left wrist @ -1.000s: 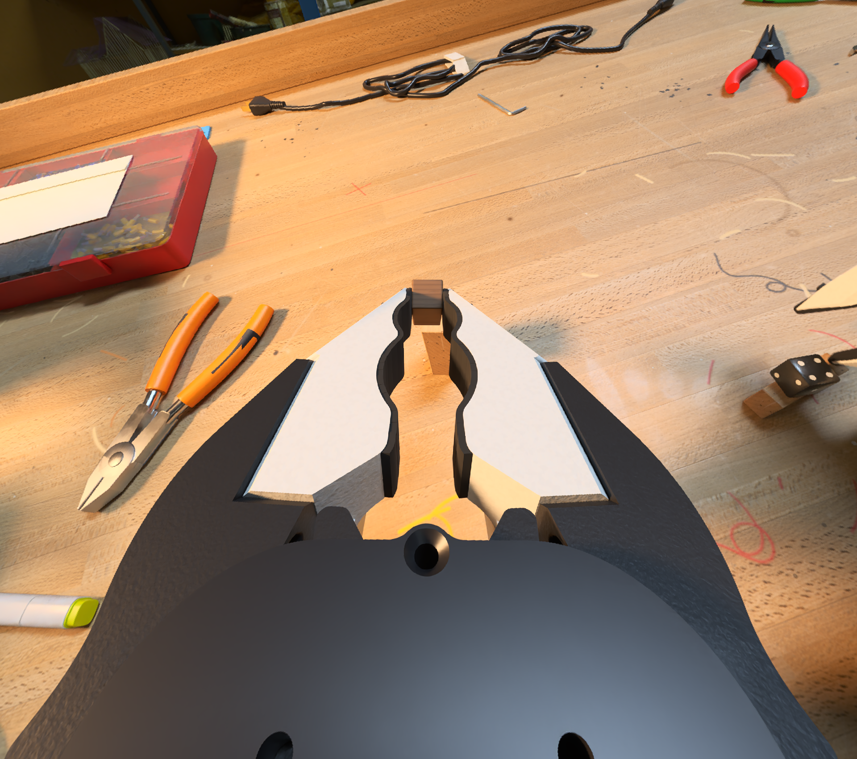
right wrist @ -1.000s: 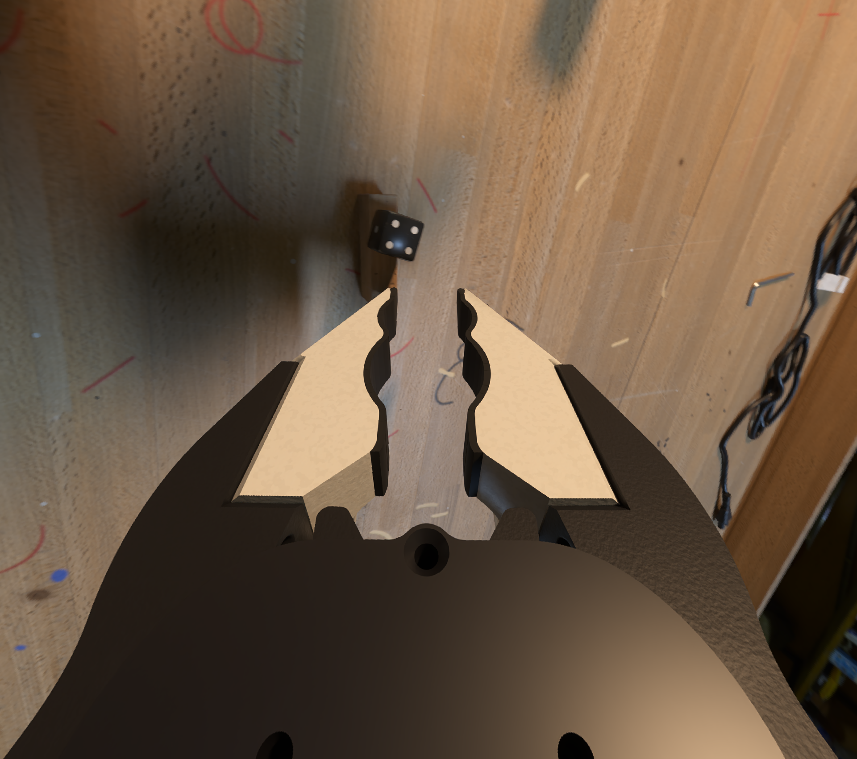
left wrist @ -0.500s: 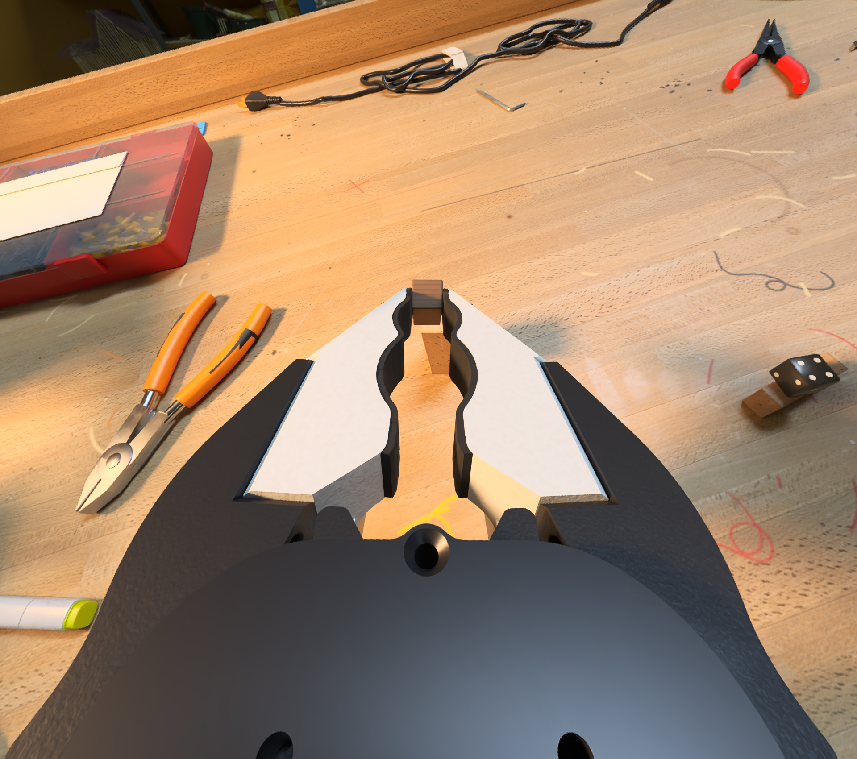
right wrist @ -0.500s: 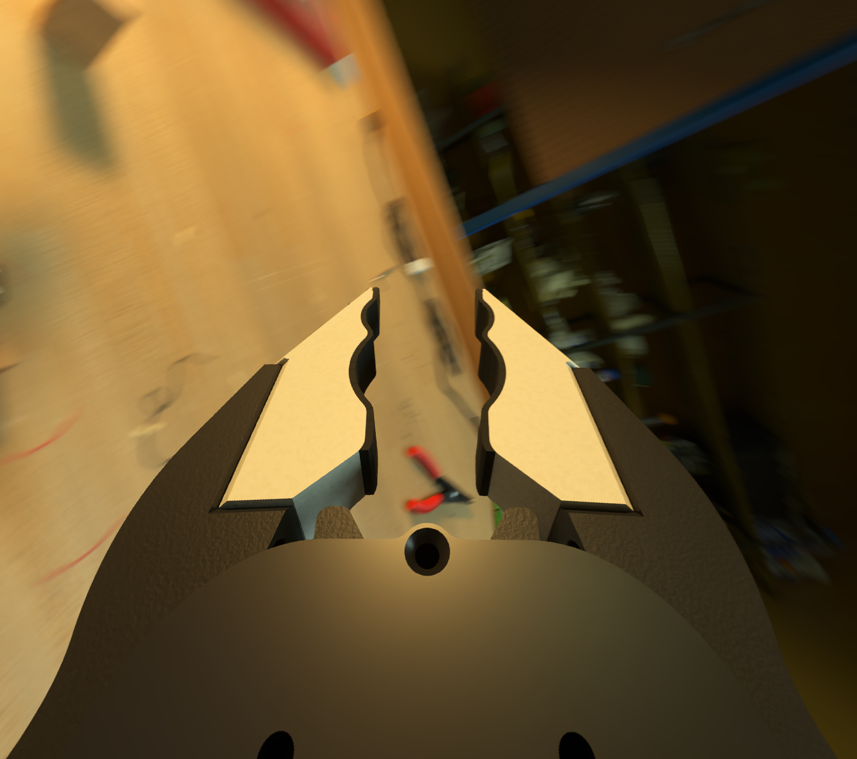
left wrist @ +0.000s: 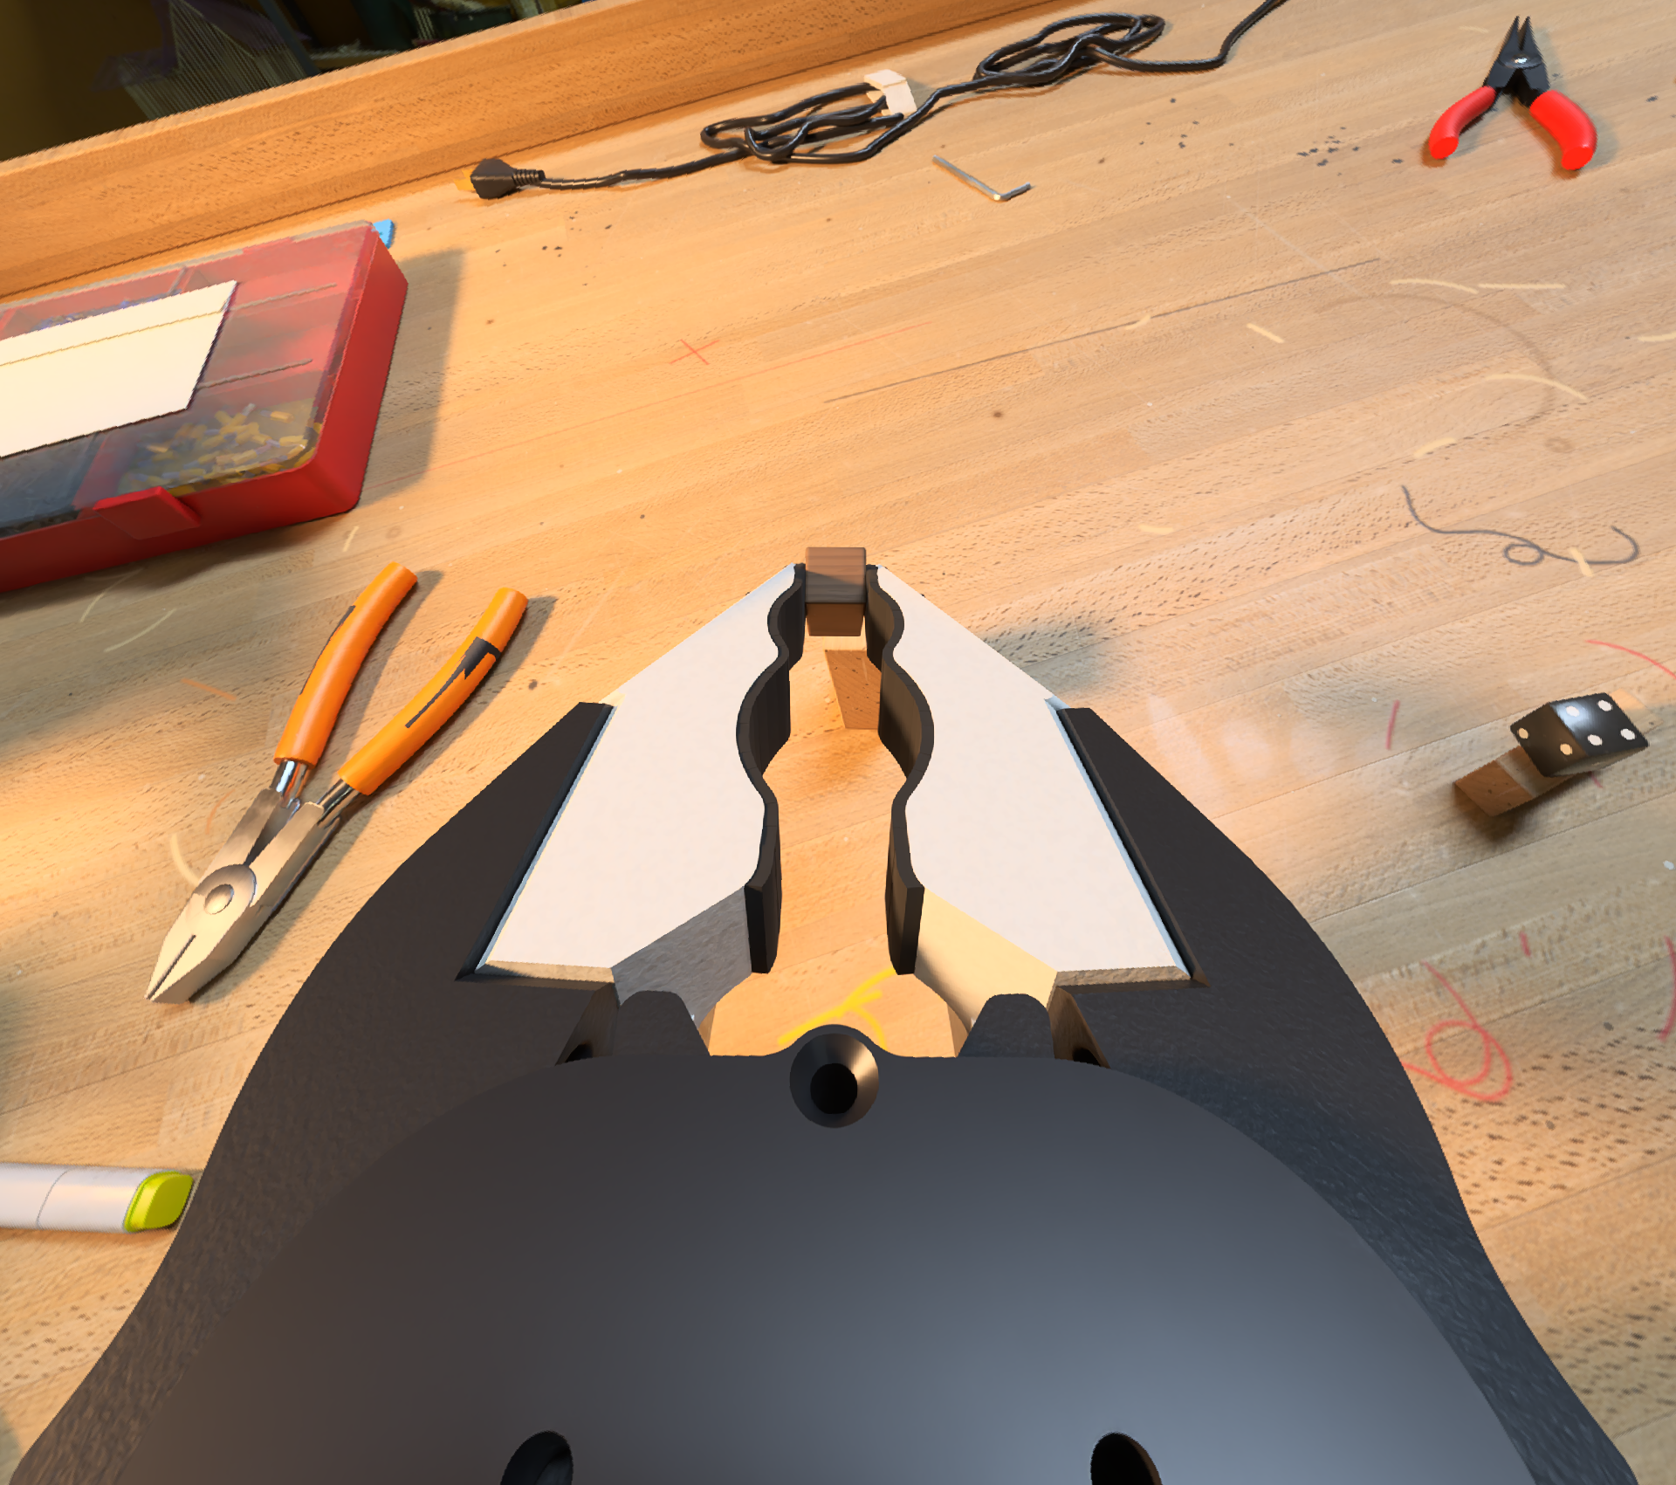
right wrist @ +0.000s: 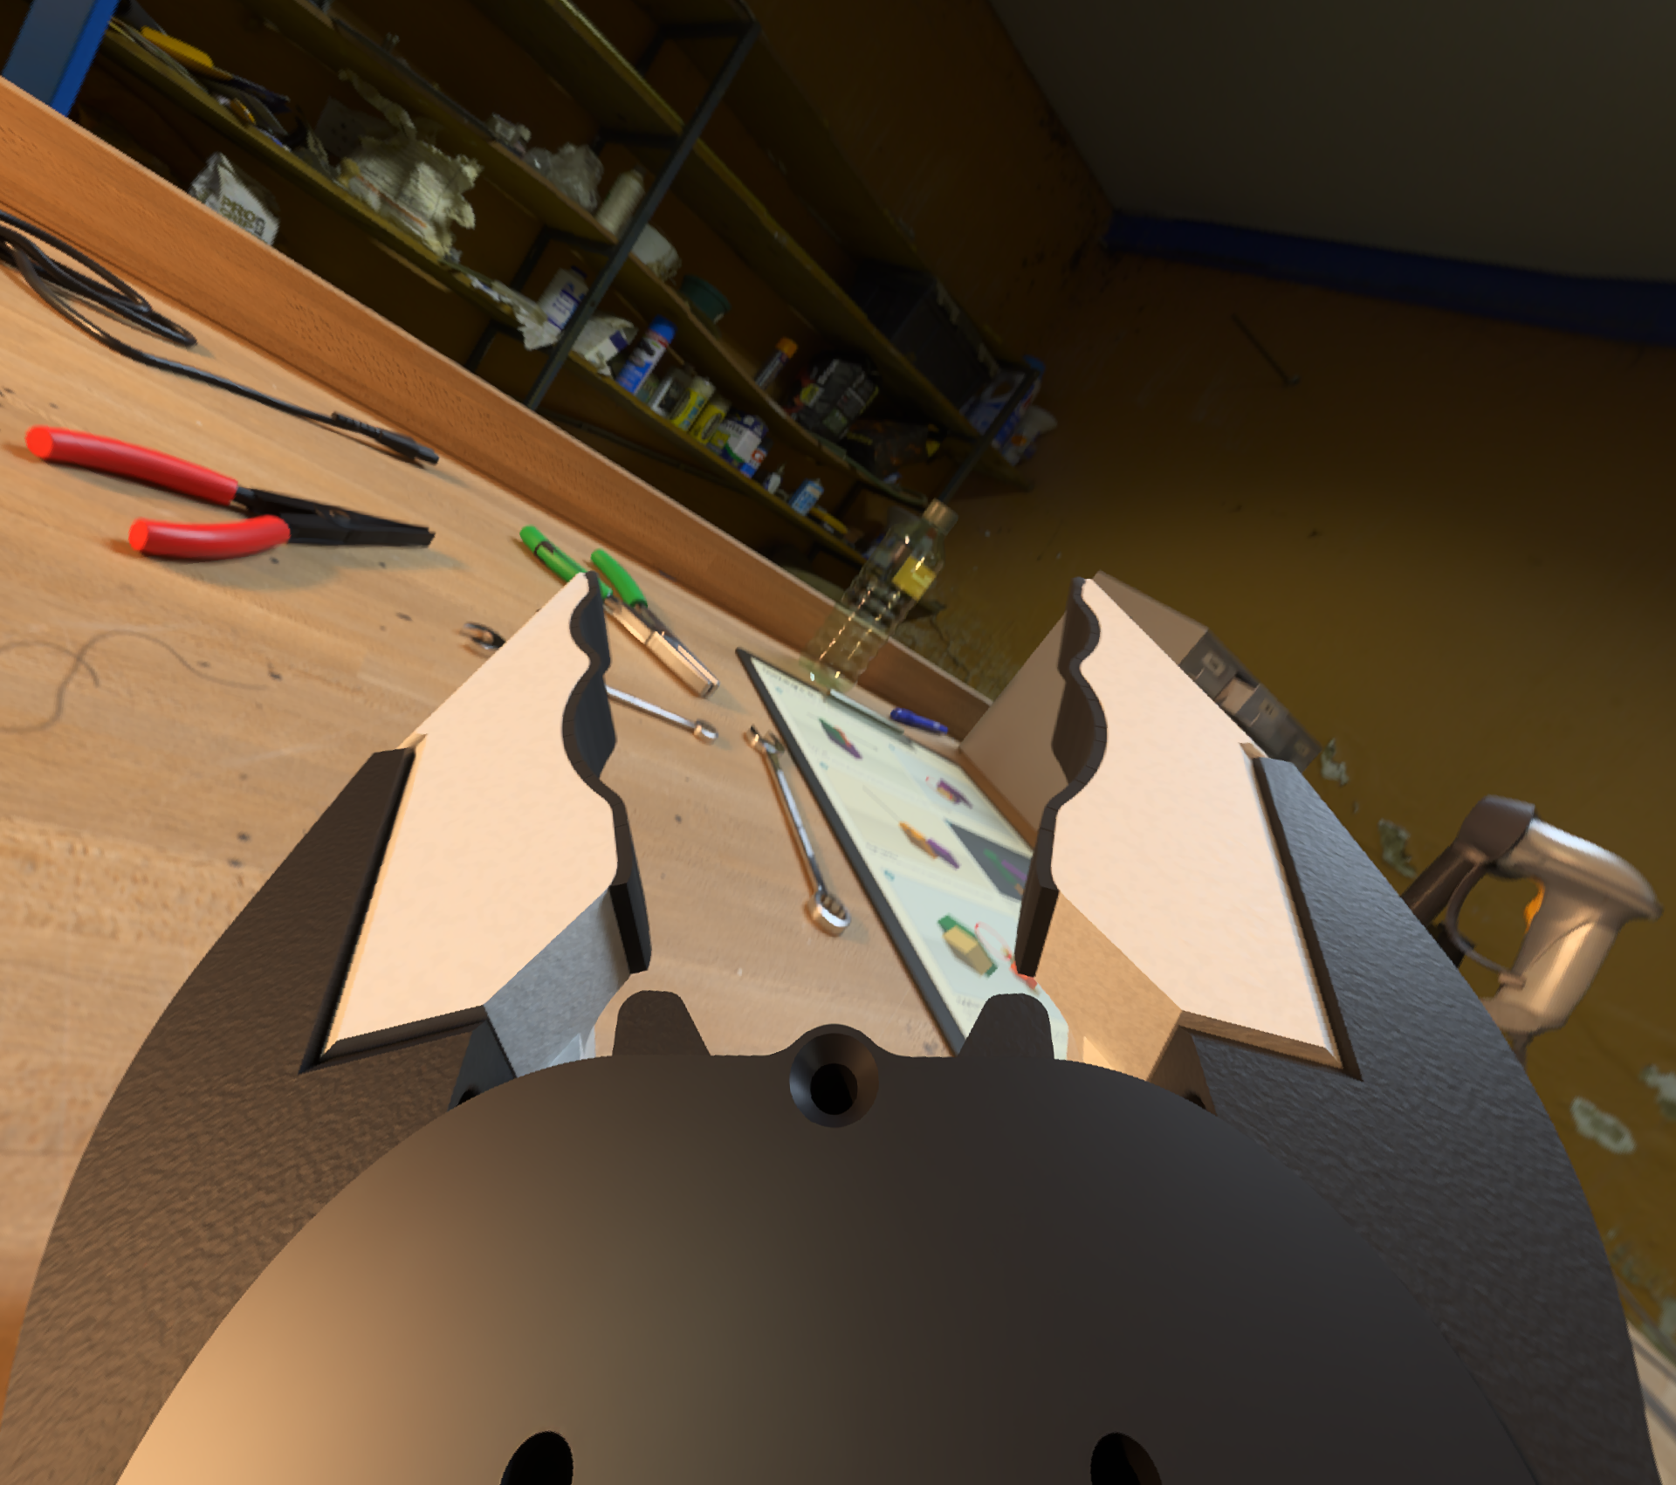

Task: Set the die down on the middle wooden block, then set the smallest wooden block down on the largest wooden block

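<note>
In the left wrist view my left gripper (left wrist: pixel 834 578) is shut on the smallest wooden block (left wrist: pixel 834 607), a small brown cube held at the fingertips above the bench. A pale wooden block (left wrist: pixel 857 689) shows between the fingers, below the held cube. To the right, the black die (left wrist: pixel 1583 734) with white pips rests on a flat wooden block (left wrist: pixel 1492 787). In the right wrist view my right gripper (right wrist: pixel 834 593) is open wide and empty, tilted and pointing across the bench toward the shelves. No die or block shows in that view.
Orange-handled pliers (left wrist: pixel 345 752) and a red parts box (left wrist: pixel 199 389) lie left. A black cable (left wrist: pixel 907 99) and red pliers (left wrist: pixel 1515 99) lie far. The right wrist view shows red pliers (right wrist: pixel 227 507), green pliers (right wrist: pixel 589 571), a wrench (right wrist: pixel 798 834), a clipboard (right wrist: pixel 907 806), a bottle (right wrist: pixel 880 598) and a scanner (right wrist: pixel 1542 915).
My right gripper has swung up and away from the die, and its jaws have opened wider. The die stays on its block. My left gripper holds the small cube almost unmoved.
</note>
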Robot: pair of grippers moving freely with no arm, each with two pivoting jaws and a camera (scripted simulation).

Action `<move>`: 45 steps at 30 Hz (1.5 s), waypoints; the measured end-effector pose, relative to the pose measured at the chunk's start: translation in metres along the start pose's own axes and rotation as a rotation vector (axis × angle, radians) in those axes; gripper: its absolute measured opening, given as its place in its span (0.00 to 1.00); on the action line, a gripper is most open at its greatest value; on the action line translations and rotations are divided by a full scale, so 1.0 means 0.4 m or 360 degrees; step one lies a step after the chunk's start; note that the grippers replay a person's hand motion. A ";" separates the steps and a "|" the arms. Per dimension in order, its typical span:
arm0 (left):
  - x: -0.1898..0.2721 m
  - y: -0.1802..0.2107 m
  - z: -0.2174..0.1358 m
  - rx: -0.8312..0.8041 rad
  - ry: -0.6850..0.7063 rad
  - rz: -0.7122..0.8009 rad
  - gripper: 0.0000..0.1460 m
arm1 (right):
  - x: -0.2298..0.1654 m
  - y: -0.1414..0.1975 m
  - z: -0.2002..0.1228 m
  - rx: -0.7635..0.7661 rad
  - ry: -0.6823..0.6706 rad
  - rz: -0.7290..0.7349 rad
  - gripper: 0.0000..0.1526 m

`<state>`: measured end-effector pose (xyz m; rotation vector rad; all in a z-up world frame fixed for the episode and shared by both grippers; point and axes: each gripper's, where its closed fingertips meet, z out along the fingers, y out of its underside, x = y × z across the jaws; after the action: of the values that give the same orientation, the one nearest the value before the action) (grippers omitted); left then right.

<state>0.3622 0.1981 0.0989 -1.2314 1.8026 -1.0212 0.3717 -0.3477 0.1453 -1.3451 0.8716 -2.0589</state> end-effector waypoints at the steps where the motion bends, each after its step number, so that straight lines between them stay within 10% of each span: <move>1: 0.000 0.001 0.002 -0.0009 0.0001 0.0000 0.08 | -0.003 0.020 -0.001 -0.0020 -0.0003 0.0022 0.69; 34: 0.012 0.046 0.087 -0.0444 0.0173 -0.0021 0.08 | -0.055 0.038 0.015 -0.0049 -0.0166 0.0303 0.79; 45: 0.010 0.071 0.102 -0.0584 0.0204 -0.0013 0.34 | -0.071 0.033 0.014 -0.0030 -0.0231 0.0316 0.78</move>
<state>0.3859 0.1922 0.0554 -1.4150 2.1546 -0.8106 0.3884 -0.3372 0.1203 -1.3416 0.9229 -1.7843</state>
